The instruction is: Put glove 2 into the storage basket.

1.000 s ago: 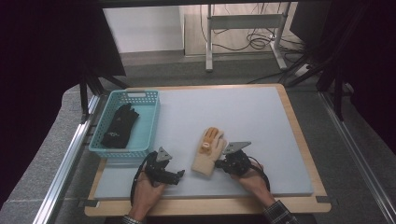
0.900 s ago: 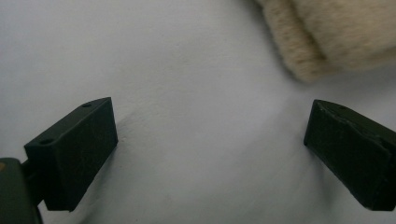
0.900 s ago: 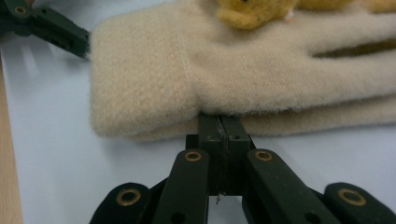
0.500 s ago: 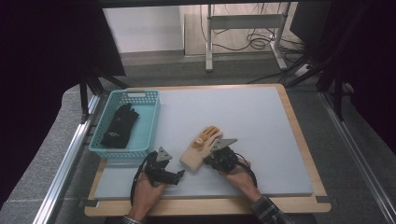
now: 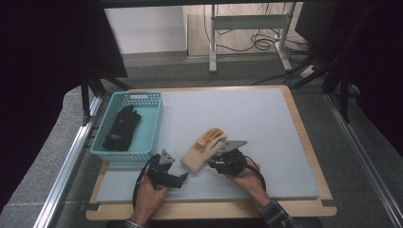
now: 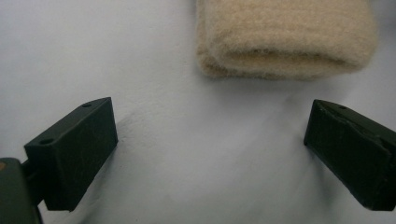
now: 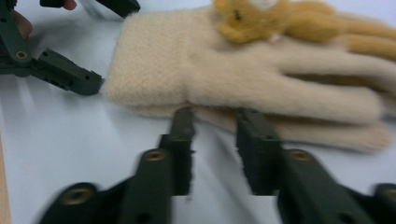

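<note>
Beige glove flat on the mat, cuff toward left gripper, spread wide just short of it, likely to take the cuff; right gripper just parted, released at glove's edge; black glove already in basket

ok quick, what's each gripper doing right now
left gripper: open, holding nothing, cream glove just ahead of it.
right gripper: jaws have just been opening, tips at the glove's edge, no grip on it.

Both claws are black, with blocky jaws, brass-coloured screws, grey three-cornered top plates, black cables; right sleeve plaid.
</note>
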Demonstrator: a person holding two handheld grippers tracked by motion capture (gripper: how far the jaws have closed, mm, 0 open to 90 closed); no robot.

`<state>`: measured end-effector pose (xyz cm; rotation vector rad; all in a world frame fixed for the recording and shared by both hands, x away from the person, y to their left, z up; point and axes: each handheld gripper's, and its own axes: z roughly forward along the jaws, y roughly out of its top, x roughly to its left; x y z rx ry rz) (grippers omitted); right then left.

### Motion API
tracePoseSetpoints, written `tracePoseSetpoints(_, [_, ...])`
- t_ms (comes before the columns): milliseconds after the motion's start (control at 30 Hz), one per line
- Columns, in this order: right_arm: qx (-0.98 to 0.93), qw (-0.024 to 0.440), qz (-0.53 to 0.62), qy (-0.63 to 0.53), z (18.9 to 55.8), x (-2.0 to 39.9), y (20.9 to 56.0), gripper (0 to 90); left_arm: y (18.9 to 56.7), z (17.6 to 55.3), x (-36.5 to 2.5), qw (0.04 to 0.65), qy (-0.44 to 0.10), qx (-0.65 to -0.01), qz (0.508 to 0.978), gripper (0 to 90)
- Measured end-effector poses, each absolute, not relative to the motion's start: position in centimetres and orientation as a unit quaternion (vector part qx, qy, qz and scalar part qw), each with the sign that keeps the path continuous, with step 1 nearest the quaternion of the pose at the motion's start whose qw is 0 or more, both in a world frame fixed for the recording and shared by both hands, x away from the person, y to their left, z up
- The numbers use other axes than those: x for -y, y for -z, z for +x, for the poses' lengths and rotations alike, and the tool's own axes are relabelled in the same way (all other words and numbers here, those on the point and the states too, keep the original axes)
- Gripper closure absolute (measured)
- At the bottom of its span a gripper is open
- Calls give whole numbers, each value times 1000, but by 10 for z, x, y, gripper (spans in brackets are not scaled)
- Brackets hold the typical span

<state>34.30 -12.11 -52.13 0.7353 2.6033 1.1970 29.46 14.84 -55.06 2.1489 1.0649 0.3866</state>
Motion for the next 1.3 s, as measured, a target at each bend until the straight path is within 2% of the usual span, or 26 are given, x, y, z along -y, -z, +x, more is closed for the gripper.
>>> tracePoseSetpoints(167, [-872,110,247,-408,341,138,513,409,550,295,-149,348,-149,-410,830,30])
tracePoseSetpoints(200, [-872,110,247,-408,341,138,513,409,550,295,-149,348,-149,-410,830,30])
tracePoseSetpoints(300, [-872,123,257,-398,342,155,507,295,550,295,-149,347,-149,-410,830,30])
tracePoseSetpoints(367, [-870,130,267,-394,342,165,505,263,550,295,-149,347,-149,-410,830,31])
tracePoseSetpoints(700, [-853,160,313,-386,339,214,501,198,550,295,-148,348,-148,-411,830,30])
tracePoseSetpoints(1067, [-830,191,384,-358,333,282,522,178,551,295,-148,350,-149,-413,828,30])
tracePoseSetpoints(1300, [-823,193,405,-349,332,296,528,173,551,294,-148,350,-149,-413,828,31])
